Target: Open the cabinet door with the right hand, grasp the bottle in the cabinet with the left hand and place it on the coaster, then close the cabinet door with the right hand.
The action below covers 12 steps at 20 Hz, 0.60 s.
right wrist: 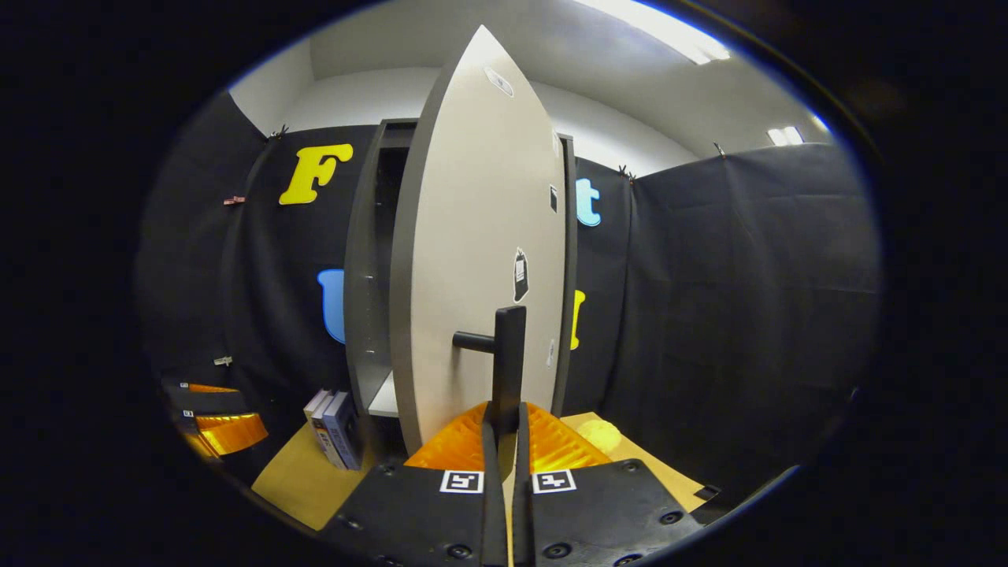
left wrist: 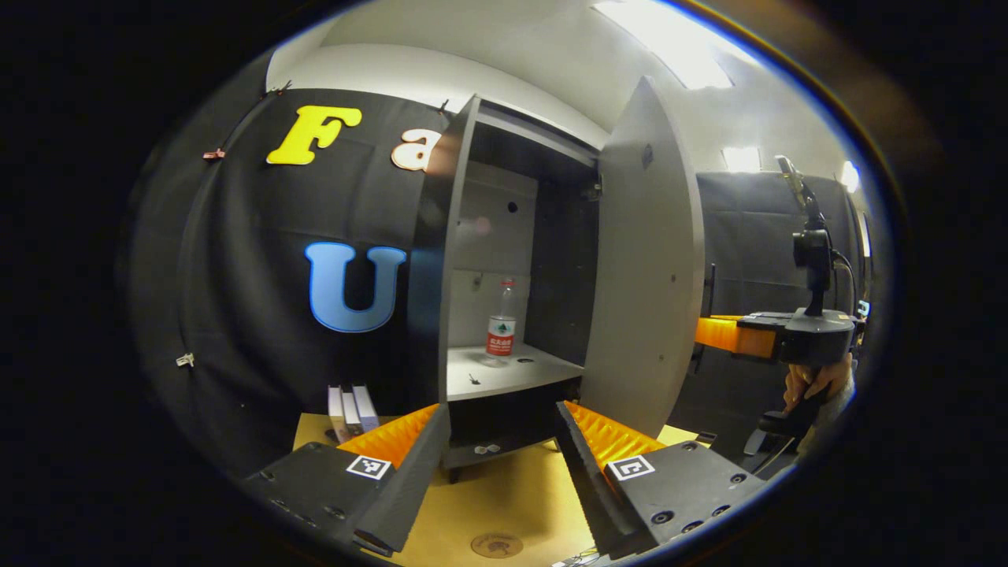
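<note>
The grey cabinet (left wrist: 433,260) stands open. Its door (left wrist: 646,260) is swung out to the right. A clear bottle (left wrist: 501,324) with a red label stands upright on the cabinet's shelf (left wrist: 504,372). My left gripper (left wrist: 504,425) is open, in front of and below the shelf, apart from the bottle. A round brown coaster (left wrist: 496,545) lies on the yellow table between its fingers, near the front. In the right gripper view my right gripper (right wrist: 505,421) is shut on the door's dark bar handle (right wrist: 508,362). The left gripper (right wrist: 216,417) also shows at far left there.
Several small books (left wrist: 352,409) stand at the cabinet's left foot on the yellow table (left wrist: 504,488). A hand (left wrist: 815,382) holds the right gripper's body (left wrist: 787,331) beyond the door's edge. Black cloth walls close the booth behind and to the right.
</note>
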Each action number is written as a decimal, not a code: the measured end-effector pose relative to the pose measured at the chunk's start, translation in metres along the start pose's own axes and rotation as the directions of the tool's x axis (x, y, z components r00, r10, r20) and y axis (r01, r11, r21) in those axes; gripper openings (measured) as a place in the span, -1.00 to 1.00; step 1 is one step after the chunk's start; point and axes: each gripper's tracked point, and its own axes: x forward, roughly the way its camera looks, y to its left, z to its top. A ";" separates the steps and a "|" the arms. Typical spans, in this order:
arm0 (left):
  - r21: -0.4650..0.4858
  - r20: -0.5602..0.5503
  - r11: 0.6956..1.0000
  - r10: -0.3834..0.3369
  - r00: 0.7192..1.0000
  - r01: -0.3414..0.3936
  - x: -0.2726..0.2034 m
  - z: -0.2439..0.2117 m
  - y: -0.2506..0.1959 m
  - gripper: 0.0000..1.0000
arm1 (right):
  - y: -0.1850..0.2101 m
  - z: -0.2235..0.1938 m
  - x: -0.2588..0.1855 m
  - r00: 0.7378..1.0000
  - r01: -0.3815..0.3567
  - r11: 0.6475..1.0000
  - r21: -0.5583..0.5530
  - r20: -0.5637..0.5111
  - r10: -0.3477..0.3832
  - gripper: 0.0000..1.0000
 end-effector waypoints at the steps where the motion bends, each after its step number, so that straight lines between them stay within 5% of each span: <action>1: 0.005 -0.001 1.000 -0.009 1.000 0.009 0.006 0.001 -0.007 0.70 | -0.007 0.000 -0.001 1.000 0.007 1.000 -0.014 -0.003 -0.007 -0.84; 7: -0.005 -0.006 0.999 -0.034 0.999 0.034 0.059 0.000 -0.051 0.70 | -0.061 -0.005 -0.004 1.000 0.014 0.988 -0.155 -0.022 -0.018 -0.86; 12: -0.002 -0.004 1.000 -0.001 1.000 0.001 0.114 0.000 -0.078 0.70 | -0.096 -0.006 -0.004 0.996 -0.085 0.989 -0.118 -0.037 0.081 -0.86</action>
